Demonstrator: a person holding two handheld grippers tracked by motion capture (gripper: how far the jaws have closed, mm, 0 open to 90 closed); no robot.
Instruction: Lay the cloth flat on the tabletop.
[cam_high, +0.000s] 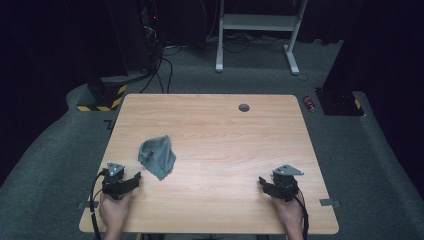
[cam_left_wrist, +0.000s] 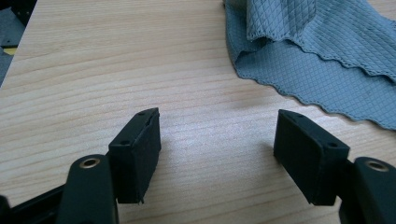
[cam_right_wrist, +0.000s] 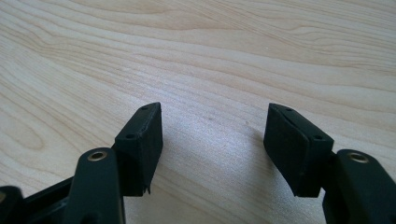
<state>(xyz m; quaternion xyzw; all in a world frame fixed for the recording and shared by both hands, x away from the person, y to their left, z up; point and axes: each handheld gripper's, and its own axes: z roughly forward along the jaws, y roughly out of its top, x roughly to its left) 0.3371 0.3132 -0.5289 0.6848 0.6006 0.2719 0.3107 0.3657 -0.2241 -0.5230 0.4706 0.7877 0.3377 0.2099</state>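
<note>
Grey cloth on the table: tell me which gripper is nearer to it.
Left. The left gripper sits just beside the grey cloth, open and apart from it; the right gripper rests far across the table.

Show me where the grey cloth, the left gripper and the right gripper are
grey cloth (cam_high: 157, 157): high view, middle of the crumpled fabric.
left gripper (cam_left_wrist: 217, 135): left gripper view, midway between its open fingertips.
right gripper (cam_right_wrist: 214, 128): right gripper view, midway between its open fingertips.

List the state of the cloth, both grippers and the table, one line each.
grey cloth: crumpled in a heap on the table, not held, beyond and to the right of the left gripper.
left gripper: open, jaws apart over bare wood, holding nothing.
right gripper: open, jaws apart over bare wood, holding nothing.
wooden table: bears the cloth and both grippers.
</note>
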